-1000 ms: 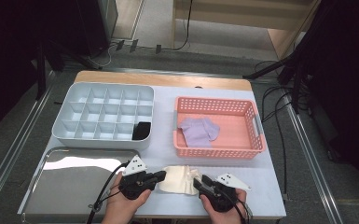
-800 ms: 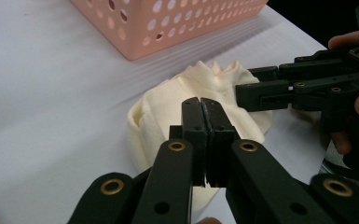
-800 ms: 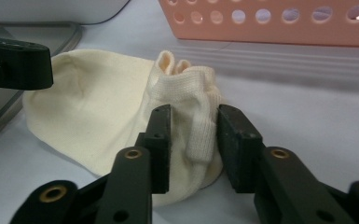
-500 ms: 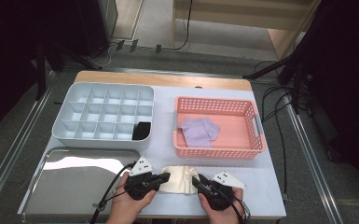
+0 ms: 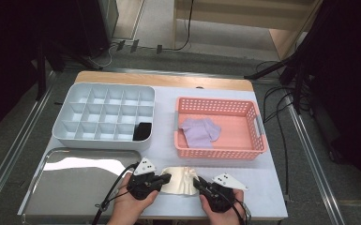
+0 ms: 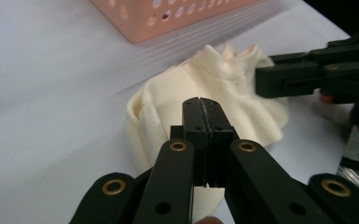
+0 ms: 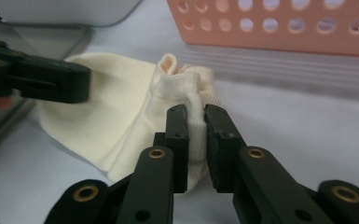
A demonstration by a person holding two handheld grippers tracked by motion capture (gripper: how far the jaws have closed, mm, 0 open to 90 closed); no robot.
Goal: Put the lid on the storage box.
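Right gripper (image 7: 195,135) fingers closing on cream cloth (image 7: 121,107); high view can't tell.

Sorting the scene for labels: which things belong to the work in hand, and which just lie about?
In the job:
cream cloth
left gripper, shut on it
right gripper, jaws just closing on a fold

Lying about:
pink basket
purple cloth
divided tray
metal tray
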